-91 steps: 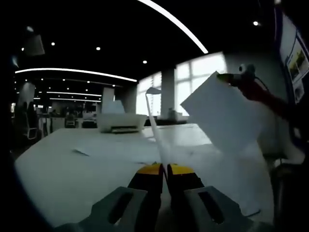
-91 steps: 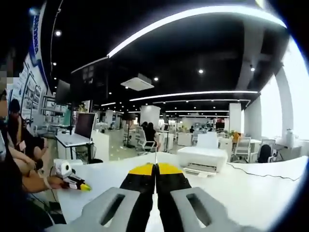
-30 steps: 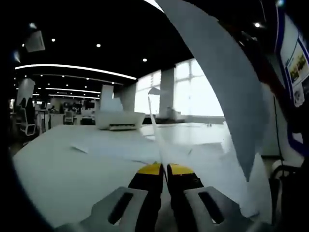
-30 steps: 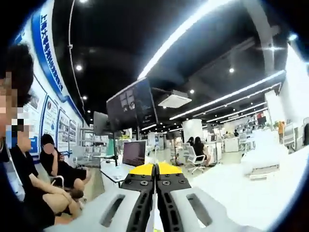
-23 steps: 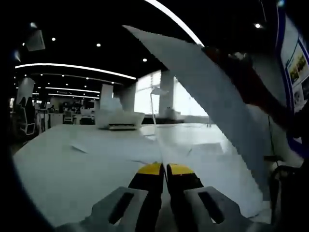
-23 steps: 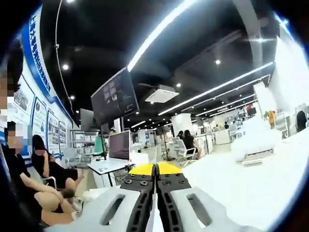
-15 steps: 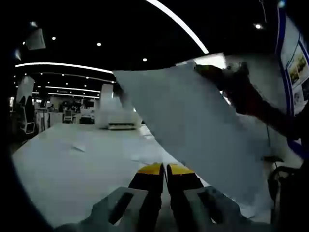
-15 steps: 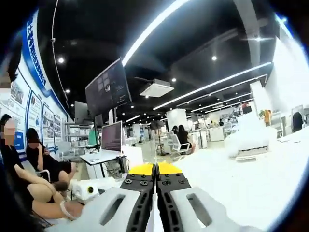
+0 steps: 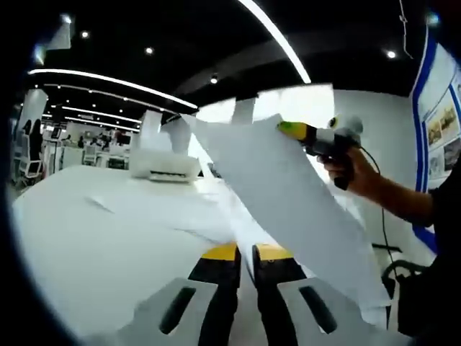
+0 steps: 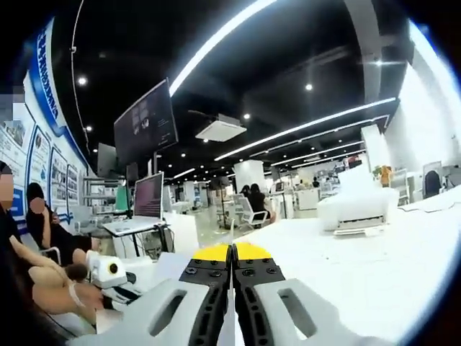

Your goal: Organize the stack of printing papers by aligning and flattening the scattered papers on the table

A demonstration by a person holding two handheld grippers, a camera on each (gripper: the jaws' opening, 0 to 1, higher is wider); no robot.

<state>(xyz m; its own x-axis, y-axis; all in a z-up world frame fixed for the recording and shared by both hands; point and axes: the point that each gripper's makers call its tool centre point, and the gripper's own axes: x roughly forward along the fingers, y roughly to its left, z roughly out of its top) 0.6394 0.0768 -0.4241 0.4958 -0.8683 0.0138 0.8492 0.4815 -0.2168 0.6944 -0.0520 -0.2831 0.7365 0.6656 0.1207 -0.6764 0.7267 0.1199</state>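
White sheet point(image 9: 288, 194) hangs tilted above the table point(image 9: 79, 238), pinched at its top corner by the right tool point(image 9: 292, 130). Left tool point(image 9: 243, 252) is clamped on another sheet point(image 9: 248, 229) rising from scattered papers point(image 9: 166, 209). A printer point(image 9: 164, 166) sits far off.
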